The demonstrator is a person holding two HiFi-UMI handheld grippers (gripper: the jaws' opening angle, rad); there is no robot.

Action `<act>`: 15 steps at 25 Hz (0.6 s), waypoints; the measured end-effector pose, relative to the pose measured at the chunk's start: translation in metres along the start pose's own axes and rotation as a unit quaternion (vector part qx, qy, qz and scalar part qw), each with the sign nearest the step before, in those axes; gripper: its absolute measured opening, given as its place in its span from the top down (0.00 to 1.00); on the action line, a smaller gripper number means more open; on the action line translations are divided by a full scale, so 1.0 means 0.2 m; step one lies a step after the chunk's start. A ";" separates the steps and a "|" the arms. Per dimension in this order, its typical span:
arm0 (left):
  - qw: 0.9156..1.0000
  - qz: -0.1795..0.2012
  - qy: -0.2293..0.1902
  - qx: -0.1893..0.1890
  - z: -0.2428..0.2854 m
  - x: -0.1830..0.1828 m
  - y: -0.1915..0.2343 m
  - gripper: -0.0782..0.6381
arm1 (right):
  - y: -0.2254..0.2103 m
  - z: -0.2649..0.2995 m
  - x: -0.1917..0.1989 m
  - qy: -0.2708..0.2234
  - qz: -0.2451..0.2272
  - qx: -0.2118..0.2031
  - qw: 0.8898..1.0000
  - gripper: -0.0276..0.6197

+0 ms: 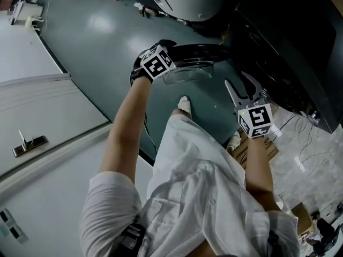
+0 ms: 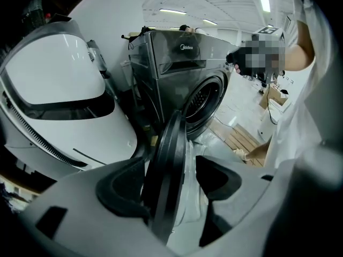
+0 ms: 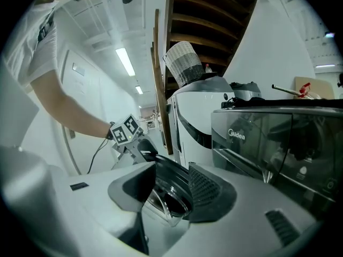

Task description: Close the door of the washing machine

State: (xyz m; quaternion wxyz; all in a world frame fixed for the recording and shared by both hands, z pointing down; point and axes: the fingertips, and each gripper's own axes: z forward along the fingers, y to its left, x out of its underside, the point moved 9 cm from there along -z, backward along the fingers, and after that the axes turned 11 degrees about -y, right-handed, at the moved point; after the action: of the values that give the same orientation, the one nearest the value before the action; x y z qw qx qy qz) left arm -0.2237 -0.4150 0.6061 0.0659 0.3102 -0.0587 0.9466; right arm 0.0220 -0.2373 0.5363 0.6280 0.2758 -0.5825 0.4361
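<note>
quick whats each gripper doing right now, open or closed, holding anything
Left gripper: open, rim of the washing machine door between its fingers, not clamped.
Right gripper: open, holding nothing.

Left gripper: jaws wide apart, angled downward, left arm stretched out forward. Right gripper: jaws apart too, right arm held closer in to the body.

Door swung out, open floor leftward
</note>
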 end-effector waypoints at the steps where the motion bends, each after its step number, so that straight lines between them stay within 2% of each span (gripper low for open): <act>1: 1.000 -0.004 -0.001 -0.001 0.00 0.00 -0.02 0.47 | 0.00 -0.01 0.00 -0.001 0.000 -0.001 1.000 0.66; 15: 0.998 -0.062 -0.021 -0.013 -0.05 0.01 -0.45 0.47 | 0.07 -0.36 -0.04 -0.022 -0.010 -0.009 1.000 0.66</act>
State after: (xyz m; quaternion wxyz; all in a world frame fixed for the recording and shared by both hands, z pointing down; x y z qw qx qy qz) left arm -0.2166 -0.3242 0.6051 0.1275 0.3319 -0.0528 0.9332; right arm 0.0451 -0.1715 0.5145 0.6215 0.2857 -0.5974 0.4185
